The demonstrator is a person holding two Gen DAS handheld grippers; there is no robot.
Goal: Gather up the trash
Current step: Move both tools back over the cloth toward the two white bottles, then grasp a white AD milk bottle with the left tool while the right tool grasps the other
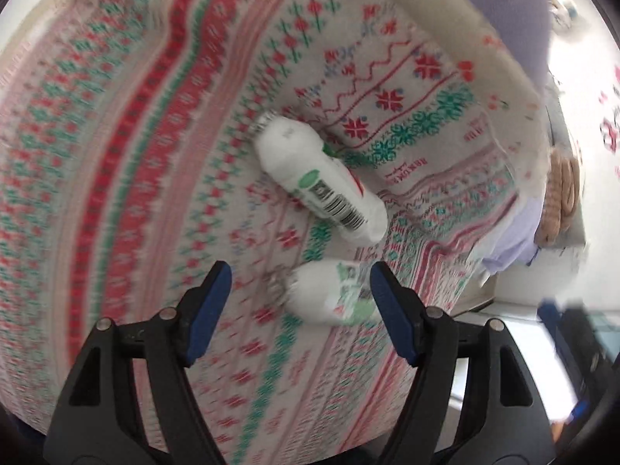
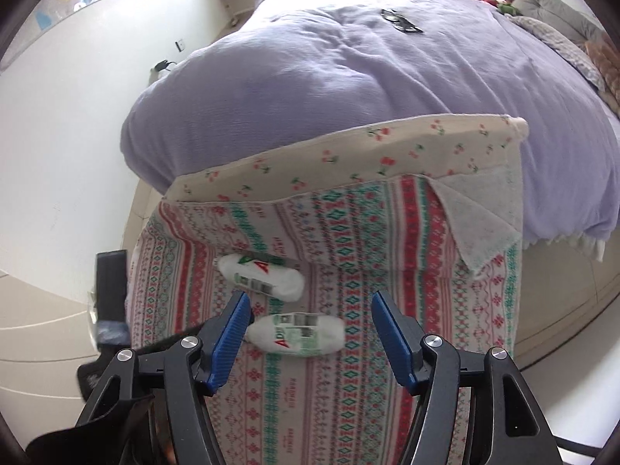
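Both sets of jaws stand open, nothing between the pads. Left gripper (image 1: 300, 308) hangs over the nearer small white bottle (image 1: 333, 294), its right pad beside the bottle's end, contact unclear through blur. Right gripper (image 2: 310, 339) frames that same bottle (image 2: 296, 334) from the other side; pads clear of it. Second bottle (image 1: 319, 176) lies just beyond, apart from the first. Both rest on a patterned red-and-green blanket (image 2: 348, 232) at the foot of the bed, lilac duvet (image 2: 348, 77) behind.

Step, by my reading: lining up a pick on the nearer bottle. Next move needs descent, jaws straddling its body, then closing.
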